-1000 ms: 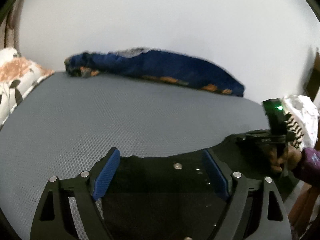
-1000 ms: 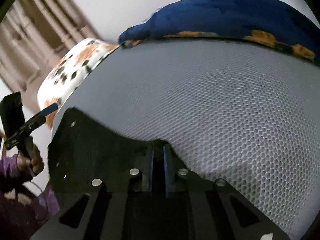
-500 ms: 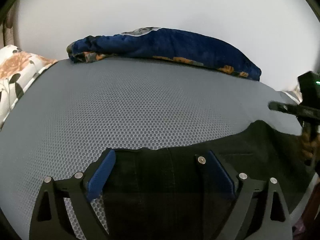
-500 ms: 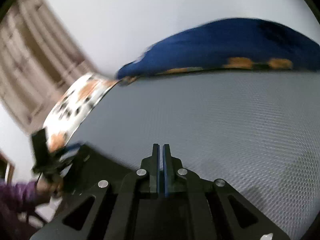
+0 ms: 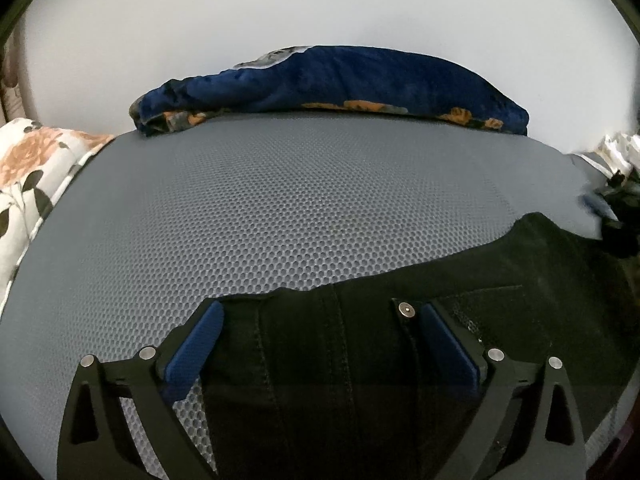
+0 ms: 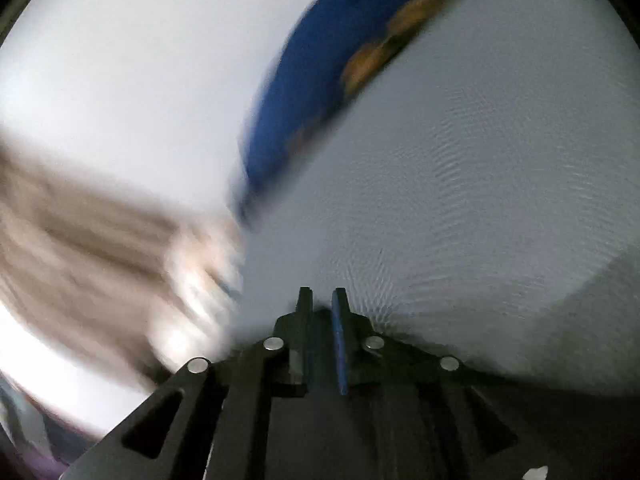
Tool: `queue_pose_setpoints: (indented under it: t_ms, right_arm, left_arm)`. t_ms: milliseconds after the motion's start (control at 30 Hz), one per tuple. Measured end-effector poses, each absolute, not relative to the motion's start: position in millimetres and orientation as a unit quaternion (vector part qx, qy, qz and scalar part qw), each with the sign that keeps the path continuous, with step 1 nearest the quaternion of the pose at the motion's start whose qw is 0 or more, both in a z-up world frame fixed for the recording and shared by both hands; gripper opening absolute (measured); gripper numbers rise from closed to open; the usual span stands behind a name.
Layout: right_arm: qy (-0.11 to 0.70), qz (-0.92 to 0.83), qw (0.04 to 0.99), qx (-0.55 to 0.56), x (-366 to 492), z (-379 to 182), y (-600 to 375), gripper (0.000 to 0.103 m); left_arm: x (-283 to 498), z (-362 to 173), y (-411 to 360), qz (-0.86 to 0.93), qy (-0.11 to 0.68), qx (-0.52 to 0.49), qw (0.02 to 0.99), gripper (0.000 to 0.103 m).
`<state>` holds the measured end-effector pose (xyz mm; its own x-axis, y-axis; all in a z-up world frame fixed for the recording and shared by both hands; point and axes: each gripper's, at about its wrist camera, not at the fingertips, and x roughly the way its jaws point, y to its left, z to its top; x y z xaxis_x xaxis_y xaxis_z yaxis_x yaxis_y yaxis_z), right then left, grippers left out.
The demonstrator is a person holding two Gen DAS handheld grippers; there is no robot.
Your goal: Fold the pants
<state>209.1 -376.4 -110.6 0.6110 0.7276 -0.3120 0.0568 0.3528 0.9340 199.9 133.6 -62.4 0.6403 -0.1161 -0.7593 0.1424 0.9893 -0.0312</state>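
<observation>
Black pants (image 5: 460, 300) lie on the grey honeycomb mat (image 5: 300, 208) along its near edge, waistband with a metal button between my left fingers. My left gripper (image 5: 320, 320) is open, its blue pads wide apart over the waistband. My right gripper (image 6: 323, 300) shows in its own blurred view with fingers nearly closed, a narrow gap between them; dark fabric lies beneath it, and whether it is pinched is unclear. The right gripper also shows in the left wrist view (image 5: 600, 204) at the pants' far right corner.
A folded dark blue floral blanket (image 5: 340, 84) lies along the mat's far edge against the white wall. A white floral pillow (image 5: 36, 164) sits at the left. A beige curtain (image 6: 80, 240) blurs past in the right wrist view.
The pants have been drawn out flatter and wider to the right. The right gripper has swung fast, its view tilting and blurring, and its fingers have parted slightly. The left gripper stays open.
</observation>
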Motion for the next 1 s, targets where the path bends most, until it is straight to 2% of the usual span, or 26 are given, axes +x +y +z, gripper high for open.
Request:
queue_pose_setpoints:
  t_ms: [67, 133, 200, 267, 400, 600, 833, 1000]
  right_arm:
    - [0.348, 0.170, 0.763, 0.517, 151, -90, -417, 0.033]
    - [0.334, 0.094, 0.800, 0.490, 79, -63, -458, 0.041]
    - [0.316, 0.030, 0.816, 0.484, 13, -42, -495, 0.044]
    - [0.306, -0.047, 0.830, 0.464, -60, -19, -532, 0.053]
    - [0.289, -0.127, 0.824, 0.470, -156, -7, -574, 0.057]
    - [0.266, -0.124, 0.831, 0.472, -174, -15, -581, 0.057]
    - [0.226, -0.134, 0.805, 0.532, -152, -45, -595, 0.055]
    - [0.218, -0.132, 0.808, 0.531, -137, -44, -603, 0.059]
  left_arm:
    - [201, -62, 134, -0.074, 0.420, 0.016, 0.904, 0.099]
    - [201, -59, 134, -0.080, 0.423, 0.012, 0.903, 0.099]
    - [197, -47, 137, -0.103, 0.417, -0.016, 0.903, 0.099]
    - [185, -29, 136, -0.122, 0.390, -0.056, 0.911, 0.099]
    - [163, -9, 119, -0.155, 0.342, -0.098, 0.922, 0.099]
    - [145, -5, 75, -0.198, 0.364, -0.124, 0.902, 0.099]
    - [130, -4, 53, -0.209, 0.388, -0.130, 0.888, 0.099]
    - [126, -4, 40, -0.211, 0.395, -0.121, 0.886, 0.099]
